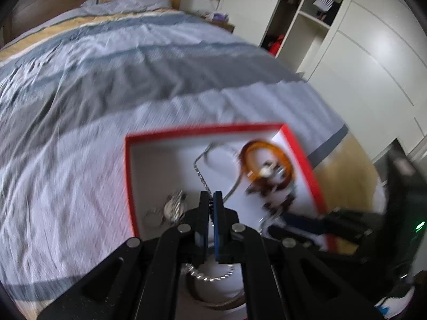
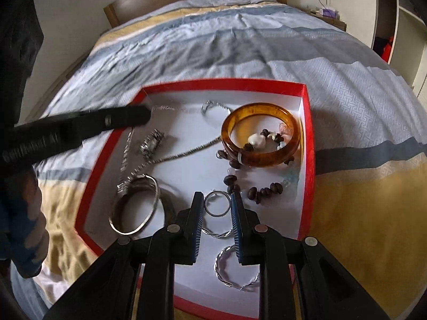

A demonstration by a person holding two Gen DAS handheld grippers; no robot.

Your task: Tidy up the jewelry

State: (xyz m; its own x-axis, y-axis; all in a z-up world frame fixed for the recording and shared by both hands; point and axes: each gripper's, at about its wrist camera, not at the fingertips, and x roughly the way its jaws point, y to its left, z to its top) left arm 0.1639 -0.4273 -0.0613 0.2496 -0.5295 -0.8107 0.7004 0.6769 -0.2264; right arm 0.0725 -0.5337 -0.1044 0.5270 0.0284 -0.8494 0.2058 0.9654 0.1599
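Red-rimmed box (image 1: 301,149) with a white floor lies on the striped bed cover (image 1: 80,112), seen blurred from the left wrist view. Left gripper (image 1: 210,200) hangs over the box's near-left part, jaws pressed together on a thin silver chain (image 1: 201,176) that runs up from the fingertips toward the box's far wall and also dangles below the fingers. Amber bangle (image 1: 264,160) lies by the box's right wall, with a dark bead bracelet (image 1: 277,194) partly inside it and trailing nearer. A silver watch-like piece (image 1: 173,205) lies by the box's left wall; blur hides detail. Right gripper's dark fingers (image 1: 315,224) enter at the box's near-right corner. White wardrobe (image 1: 360,61) stands past the bed.

Right wrist view: same box (image 2: 309,144) on the bed cover (image 2: 240,48). Right gripper (image 2: 216,205) sits over the box's near part, jaws a little apart, holding nothing; a small silver ring (image 2: 217,203) lies on the box floor in the gap between the fingertips. Two twisted silver rings (image 2: 234,274) lie nearer still. Amber bangle (image 2: 263,134) is at the box's far-right corner, bead bracelet (image 2: 263,192) through and below it. Silver bangle (image 2: 134,205) rests near the box's left wall, watch-like piece (image 2: 152,144) beyond it. Left gripper (image 2: 145,116) reaches in over the box's far-left corner, chain (image 2: 165,108) at its tip.
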